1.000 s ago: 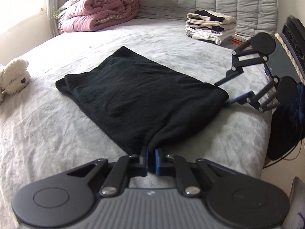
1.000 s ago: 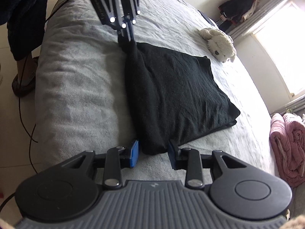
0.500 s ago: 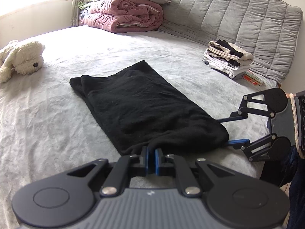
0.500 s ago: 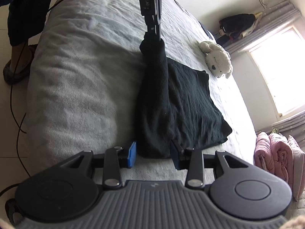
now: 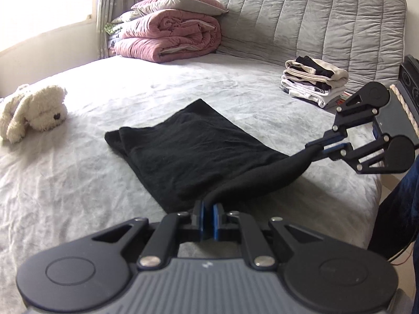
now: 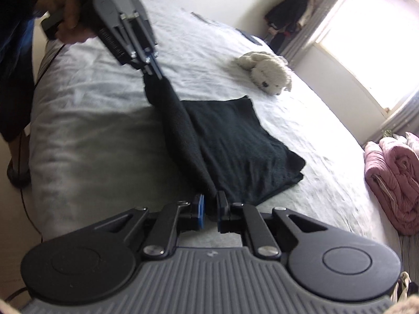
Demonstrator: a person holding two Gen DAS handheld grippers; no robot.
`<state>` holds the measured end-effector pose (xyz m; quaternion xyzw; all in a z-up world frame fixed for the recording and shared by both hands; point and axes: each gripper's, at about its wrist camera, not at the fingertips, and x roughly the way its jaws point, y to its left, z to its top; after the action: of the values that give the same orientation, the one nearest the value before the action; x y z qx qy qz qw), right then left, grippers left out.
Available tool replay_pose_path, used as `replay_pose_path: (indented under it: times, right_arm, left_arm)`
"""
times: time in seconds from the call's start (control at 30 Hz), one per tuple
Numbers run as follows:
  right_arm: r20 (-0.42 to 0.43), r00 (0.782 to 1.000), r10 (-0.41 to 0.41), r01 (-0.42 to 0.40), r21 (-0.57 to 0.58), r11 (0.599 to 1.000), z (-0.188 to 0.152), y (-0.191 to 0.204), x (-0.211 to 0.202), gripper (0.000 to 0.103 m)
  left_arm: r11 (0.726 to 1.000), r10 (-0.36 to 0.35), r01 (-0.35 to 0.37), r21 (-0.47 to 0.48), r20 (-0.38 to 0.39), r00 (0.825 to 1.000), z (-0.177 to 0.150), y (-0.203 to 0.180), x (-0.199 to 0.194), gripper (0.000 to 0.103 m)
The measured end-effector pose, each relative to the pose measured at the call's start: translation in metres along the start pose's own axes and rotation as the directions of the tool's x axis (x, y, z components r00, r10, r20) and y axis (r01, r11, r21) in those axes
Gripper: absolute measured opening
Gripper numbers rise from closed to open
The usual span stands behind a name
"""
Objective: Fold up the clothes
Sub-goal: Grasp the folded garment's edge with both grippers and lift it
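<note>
Bed: grey quilted bedspread (image 5: 78,172), padded headboard (image 5: 314,21) behind.
Garment: black folded garment (image 5: 199,157) mid-bed, near edge lifted off the cover.
Left gripper (image 5: 208,218): pressed tight on the garment's corner at 6 o'clock.
Right gripper (image 6: 209,210): nipping the other near corner.
Extras: plush dog (image 5: 34,110) at 9 o'clock, pink duvet (image 5: 167,39) at 12, folded clothes stack (image 5: 314,81) at 2.
</note>
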<state>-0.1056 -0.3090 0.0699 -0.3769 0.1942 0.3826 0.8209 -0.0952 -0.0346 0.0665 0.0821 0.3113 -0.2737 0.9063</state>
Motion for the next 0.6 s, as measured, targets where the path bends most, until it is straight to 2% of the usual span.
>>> replay_pose_path:
  times: [0.37, 0.6]
  right_arm:
    - [0.080, 0.994, -0.074, 0.063, 0.127, 0.990, 0.007, -0.026, 0.000, 0.009]
    - [0.103, 0.993, -0.065, 0.031, 0.304, 0.952, 0.012, -0.058, 0.008, 0.009]
  left_arm:
    - [0.995, 0.098, -0.098, 0.005, 0.079, 0.992, 0.024, 0.001, -0.002, 0.007]
    - [0.993, 0.113, -0.111, -0.026, 0.079, 0.990, 0.042, 0.015, 0.011, 0.007]
